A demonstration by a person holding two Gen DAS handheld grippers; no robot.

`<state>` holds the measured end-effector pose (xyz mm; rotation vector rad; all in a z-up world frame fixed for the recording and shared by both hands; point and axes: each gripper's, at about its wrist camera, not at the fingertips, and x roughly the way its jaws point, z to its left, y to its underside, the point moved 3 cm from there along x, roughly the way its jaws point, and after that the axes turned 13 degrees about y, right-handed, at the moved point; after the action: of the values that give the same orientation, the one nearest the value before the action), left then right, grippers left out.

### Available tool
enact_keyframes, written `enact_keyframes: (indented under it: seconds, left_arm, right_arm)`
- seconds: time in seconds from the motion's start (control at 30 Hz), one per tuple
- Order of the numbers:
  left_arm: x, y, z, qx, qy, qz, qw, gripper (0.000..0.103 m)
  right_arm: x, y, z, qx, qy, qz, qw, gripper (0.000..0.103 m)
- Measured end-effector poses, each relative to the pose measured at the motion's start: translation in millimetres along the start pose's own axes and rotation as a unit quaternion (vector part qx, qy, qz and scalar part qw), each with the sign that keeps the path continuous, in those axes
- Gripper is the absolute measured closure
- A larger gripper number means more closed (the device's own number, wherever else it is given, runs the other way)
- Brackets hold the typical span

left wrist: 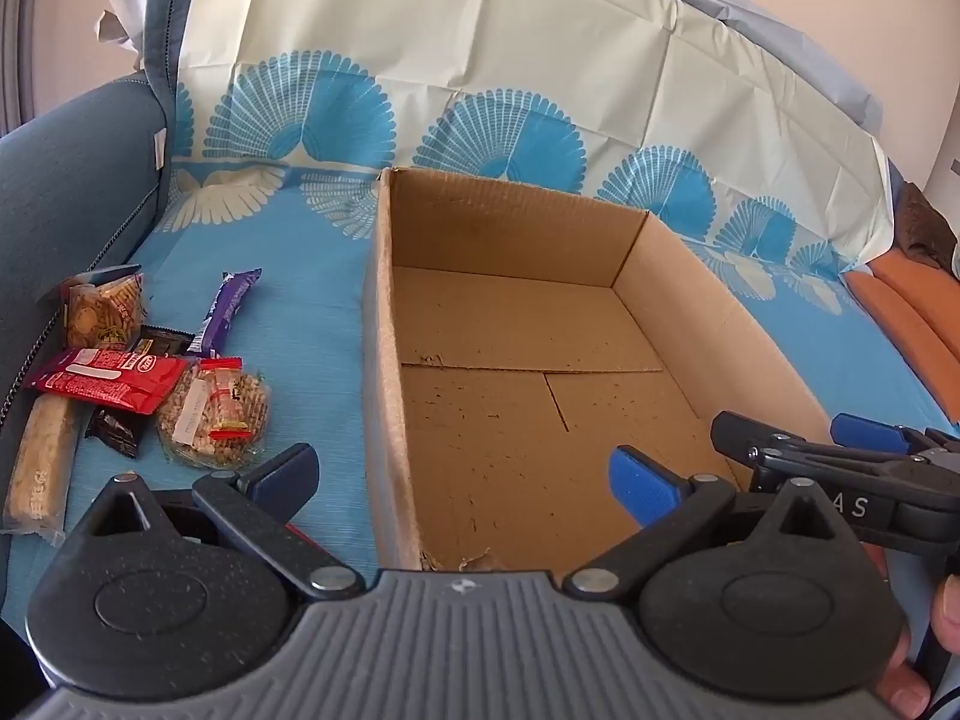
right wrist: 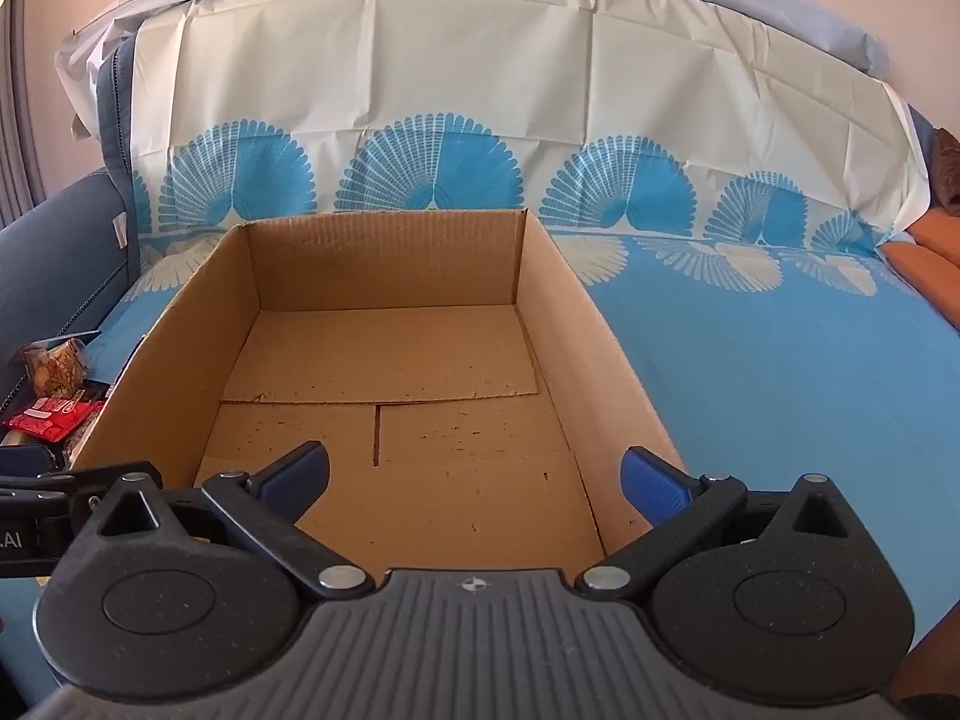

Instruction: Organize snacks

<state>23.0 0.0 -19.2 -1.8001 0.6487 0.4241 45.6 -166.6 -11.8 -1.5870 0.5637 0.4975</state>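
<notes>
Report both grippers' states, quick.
Left gripper: jaws open, holding nothing, near the brown cardboard box.
Right gripper: jaws open, holding nothing, over the same box.

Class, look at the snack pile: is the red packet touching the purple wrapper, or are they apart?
Apart. The left wrist view shows the red packet lying nearer, with a dark wrapper between it and the purple wrapper.

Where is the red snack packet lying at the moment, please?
In the left wrist view the red snack packet lies at the far left on the blue cloth, within the snack pile, left of the empty cardboard box and overlapping the clear bag of nuts.
</notes>
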Motion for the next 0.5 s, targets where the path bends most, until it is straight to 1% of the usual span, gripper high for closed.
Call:
enact_keyframes:
  seconds: [0.2,0.23,0.4,0.43,0.5]
  left_arm:
    - [2.2,0.7,-1.9,0.002,0.003,-0.004,1.0000,0.000]
    - [3.6,0.4,-0.3,0.003,0.003,-0.004,1.0000,0.000]
    - [3.0,0.5,-3.6,0.001,0.000,-0.008,1.0000,0.000]
    - [2.4,0.0,-2.6,-0.001,-0.002,-0.008,1.0000,0.000]
    - [-3.3,-3.3,-1.8,-0.002,-0.004,-0.012,0.9999,0.000]
  right_arm:
    - [-4.7,1.2,-3.4,0.003,-0.001,-0.005,1.000,0.001]
    - [-2.4,0.5,3.5,0.004,0.001,-0.012,1.000,0.001]
    - [-6.2,-0.7,3.6,0.005,-0.001,-0.020,1.000,0.001]
    - [-7.3,-2.9,5.4,0.004,0.002,-0.031,0.999,0.001]
    - [-9.8,-5.5,6.0,0.004,0.001,-0.038,0.999,0.002]
